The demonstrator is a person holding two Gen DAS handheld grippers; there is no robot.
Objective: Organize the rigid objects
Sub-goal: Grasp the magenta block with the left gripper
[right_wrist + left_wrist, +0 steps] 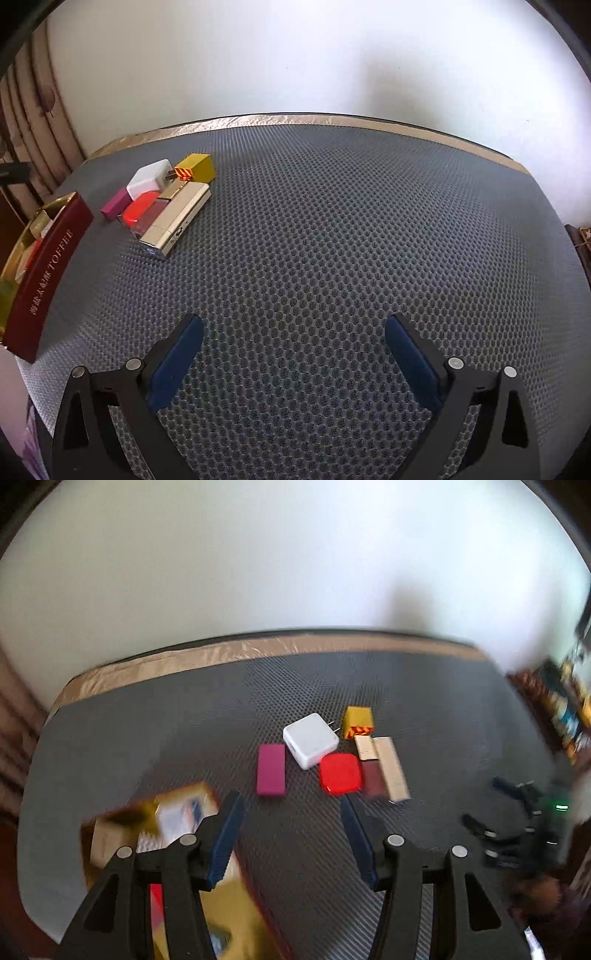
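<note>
Both grippers, left point(291, 808) and right point(293, 332), hang spread and empty (nothing between fingers); reaching the crowded red block point(340, 774) risks knocking the white charger point(310, 740).

Home room, curtains point(40, 122), plain wall point(295, 55), mat-covered table point(332, 221)

Small rigid objects clustered on a grey mesh surface point(332, 240).
A white charger point(149, 178) lay among a magenta block point(115, 204), a red rounded case point(139, 212), a yellow box point(197, 166) and a beige flat case point(177, 218), beside an open maroon toffee tin point(48, 273) holding more items.
</note>
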